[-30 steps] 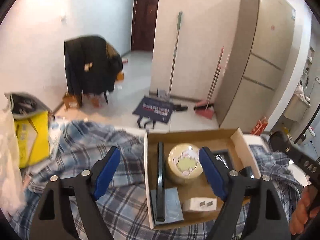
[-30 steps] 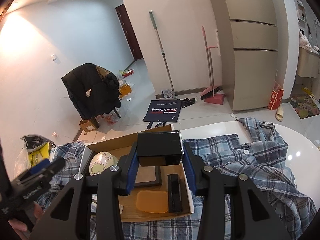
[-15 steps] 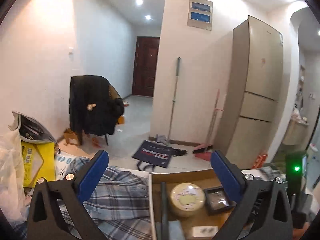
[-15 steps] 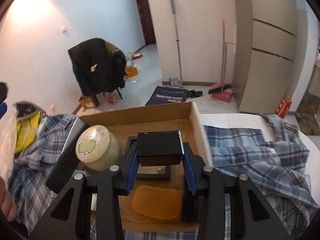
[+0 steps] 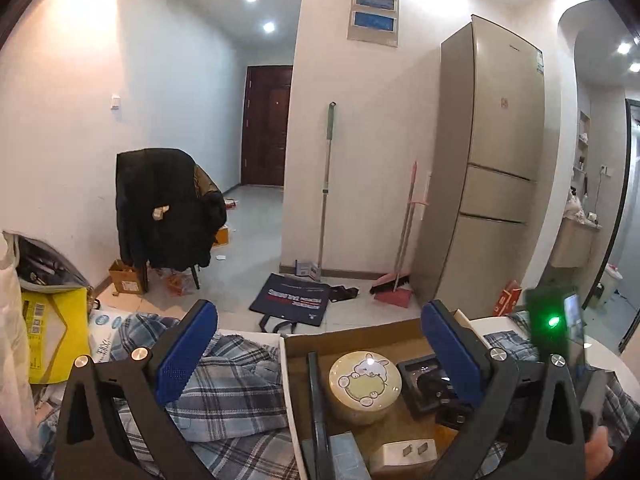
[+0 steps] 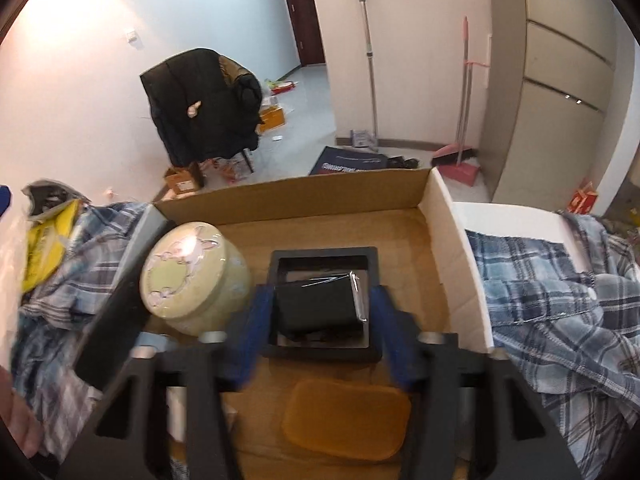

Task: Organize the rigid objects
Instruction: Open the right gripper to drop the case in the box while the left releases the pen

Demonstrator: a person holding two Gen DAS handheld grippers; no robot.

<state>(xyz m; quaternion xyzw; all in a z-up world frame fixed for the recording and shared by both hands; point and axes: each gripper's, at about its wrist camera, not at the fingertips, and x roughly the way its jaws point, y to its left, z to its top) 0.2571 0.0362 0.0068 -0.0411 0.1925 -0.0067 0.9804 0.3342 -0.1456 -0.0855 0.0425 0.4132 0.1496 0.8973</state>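
The left gripper hangs wide open and empty. Right of the round tin, the black box sits inside the black frame in the cardboard box. The right gripper, jaws just opening, straddles it without pressing; it should lift straight up to avoid nudging the box.

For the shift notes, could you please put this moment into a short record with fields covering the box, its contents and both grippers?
container: open cardboard box on a plaid cloth
contents: round cream tin, black square tray, orange pad, long black bar, white plug
black box: lying in the black square tray
right gripper: jaws have just been opening; the black box sits between them, pads clear of it
left gripper: wide open, holding nothing
status: black box released into the box
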